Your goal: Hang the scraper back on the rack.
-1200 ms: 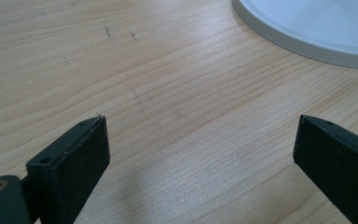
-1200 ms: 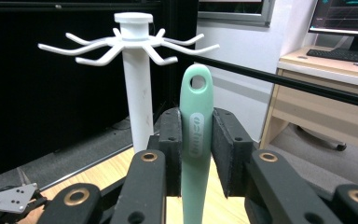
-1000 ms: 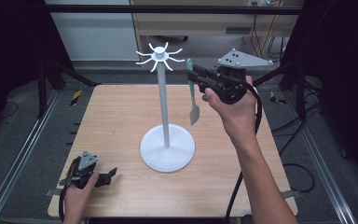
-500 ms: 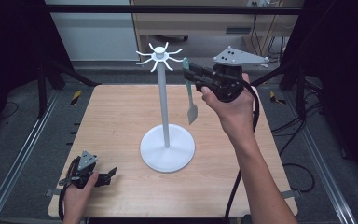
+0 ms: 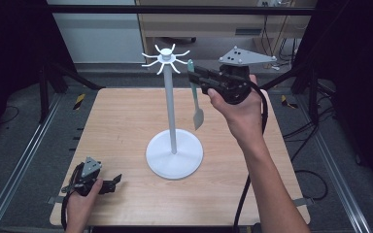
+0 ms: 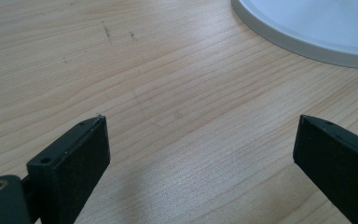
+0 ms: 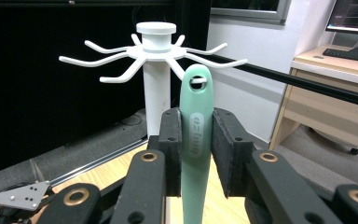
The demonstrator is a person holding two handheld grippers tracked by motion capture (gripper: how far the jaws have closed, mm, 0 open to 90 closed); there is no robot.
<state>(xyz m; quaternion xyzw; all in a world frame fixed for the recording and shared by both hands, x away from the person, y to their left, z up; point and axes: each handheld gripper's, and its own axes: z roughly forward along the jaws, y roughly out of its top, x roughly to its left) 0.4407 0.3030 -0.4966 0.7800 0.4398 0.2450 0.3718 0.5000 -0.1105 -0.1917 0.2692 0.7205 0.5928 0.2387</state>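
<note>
A white utensil stand [image 5: 171, 111] rises from a round base [image 5: 174, 155] in the middle of the table, its curved hooks [image 5: 166, 59] at the top. My right gripper [image 5: 196, 77] is held up beside those hooks, shut on the handle of a green spatula [image 5: 194, 92] that hangs blade down. In the right gripper view the spatula [image 7: 196, 135] stands upright between the pads [image 7: 171, 149], and its handle hole lines up with a hook tip [image 7: 196, 80]; I cannot tell whether the hook passes through. My left gripper [image 5: 114, 180] rests on the table at the front left, open, with bare wood between its jaws [image 6: 200, 154].
The wooden table [image 5: 126, 121] is framed by metal rails [image 5: 24, 160] on the left and right. A desk [image 5: 213, 24] stands behind the table. The stand's base rim [image 6: 307, 46] lies just ahead of my left gripper. Cables [image 5: 252, 179] trail from my right gripper.
</note>
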